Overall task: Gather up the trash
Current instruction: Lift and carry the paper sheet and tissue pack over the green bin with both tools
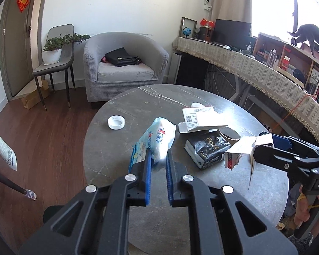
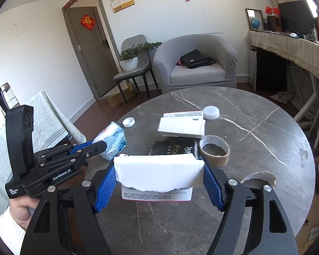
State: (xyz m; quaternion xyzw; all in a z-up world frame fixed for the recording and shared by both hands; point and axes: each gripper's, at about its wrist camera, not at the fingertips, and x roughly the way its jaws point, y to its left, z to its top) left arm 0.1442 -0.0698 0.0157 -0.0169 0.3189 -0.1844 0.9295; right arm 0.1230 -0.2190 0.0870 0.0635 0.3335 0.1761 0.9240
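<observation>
Left gripper (image 1: 158, 161) jaws narrow, clamped on blue-white tissue pack (image 1: 157, 140), long axis pointing away along the fingers, held over grey round table (image 1: 108, 148), right gripper (image 2: 159, 176) jaws wide, gripping torn white box (image 2: 158, 171) crosswise, black pouch (image 1: 208, 149), cardboard tape ring (image 2: 214, 149), white lid (image 1: 116, 122) on table.

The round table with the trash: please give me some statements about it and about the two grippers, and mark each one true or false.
1. The left gripper holds a blue and white tissue pack. True.
2. The right gripper is open and holds nothing. False: its fingers clamp a torn white box.
3. A cardboard tape core stands on the table. True.
4. The black packet lies on the armchair. False: it lies on the table.
5. Only one white lid lies on the table. False: there are two, and.
</observation>
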